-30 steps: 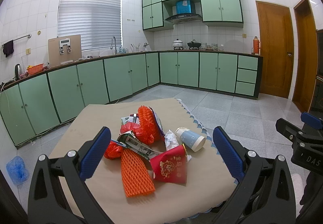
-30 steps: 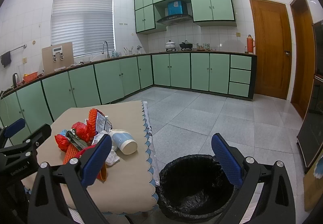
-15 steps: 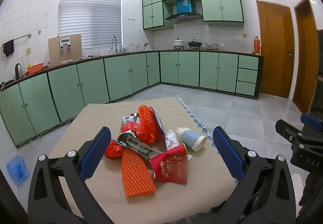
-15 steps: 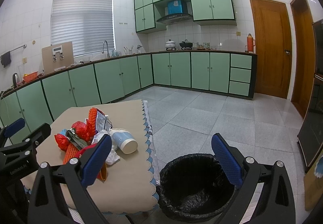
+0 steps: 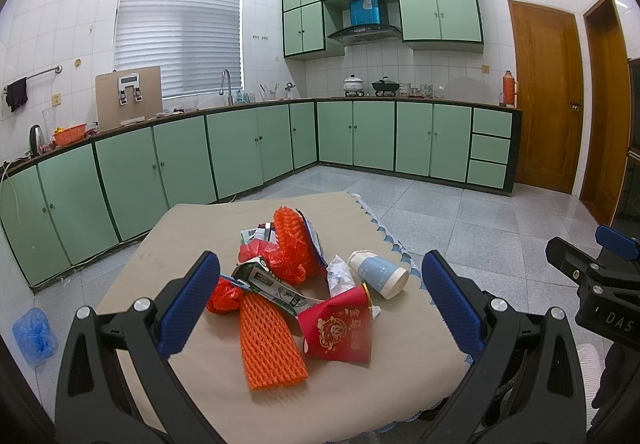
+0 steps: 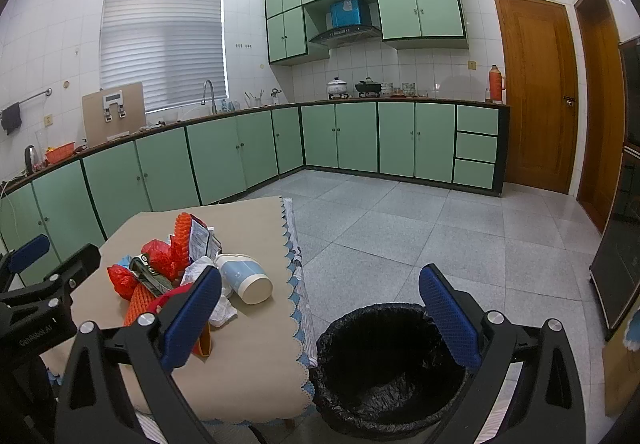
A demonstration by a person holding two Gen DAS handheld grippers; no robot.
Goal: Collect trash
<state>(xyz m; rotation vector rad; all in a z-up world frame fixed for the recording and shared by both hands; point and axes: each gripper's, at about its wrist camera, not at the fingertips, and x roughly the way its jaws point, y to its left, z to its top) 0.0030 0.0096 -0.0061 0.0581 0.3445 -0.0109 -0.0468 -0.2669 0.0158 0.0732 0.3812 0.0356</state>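
Your left gripper (image 5: 320, 300) and right gripper (image 6: 320, 308) both have fingers spread wide, gripping nothing. Trash (image 5: 304, 284) lies heaped on the surface (image 5: 192, 228); the bin (image 6: 388, 364) stands beside it.

Trash pile (image 5: 304, 292) heaped mid-table — orange nets, red packet, tipped cup; black-lined bin (image 6: 392, 368) beside, open.

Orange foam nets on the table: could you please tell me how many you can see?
2: flat foam net at the pile's near edge; curled foam net at the far side. Others may be buried.
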